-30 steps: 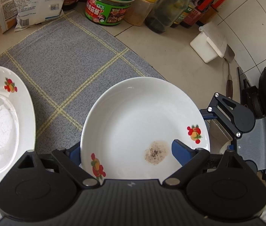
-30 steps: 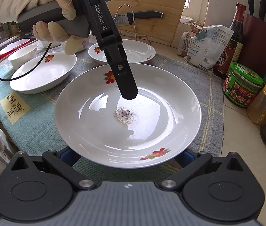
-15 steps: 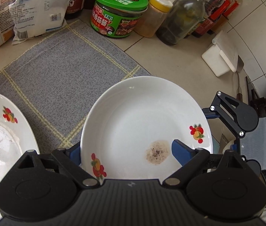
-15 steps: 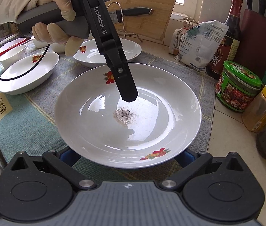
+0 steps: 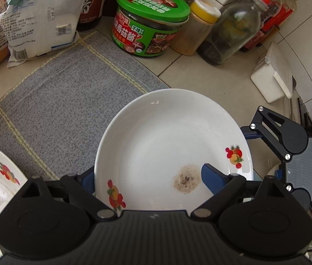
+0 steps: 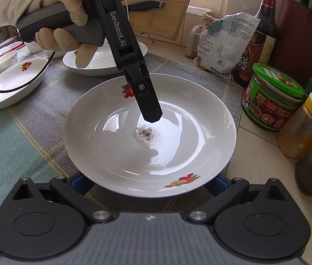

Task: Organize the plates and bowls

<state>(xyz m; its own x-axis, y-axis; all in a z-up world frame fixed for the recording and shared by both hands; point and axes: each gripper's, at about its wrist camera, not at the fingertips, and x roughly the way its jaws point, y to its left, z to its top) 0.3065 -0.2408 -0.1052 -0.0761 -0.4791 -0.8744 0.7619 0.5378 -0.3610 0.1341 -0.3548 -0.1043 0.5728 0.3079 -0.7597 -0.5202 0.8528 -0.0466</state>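
Dishes wait on the far left of the table: a shallow white dish [image 6: 12,84] on the checked mat [image 6: 45,121], and a second dish [image 6: 103,65] behind it.

Next across, a gloved hand [image 6: 61,22] brings the left hand-held gripper [image 5: 148,177] down onto the plate [image 6: 111,143]. Its jaws stand wide, with one finger lying inside the bowl of the plate beside a peppery smear [image 6: 148,135]. The other is tucked under the rim, so I read the plate as pinched between them.

The right hand-held gripper [image 6: 151,181] has both fingers hidden beneath the near rim, and I cannot tell whether it clamps or only props.

The plate hangs over the mat's right edge, just short of the green-lidded jar [image 6: 273,97].

I judge this as mid-carry. Next I must keep it level, pick a resting spot and lower both sides together.
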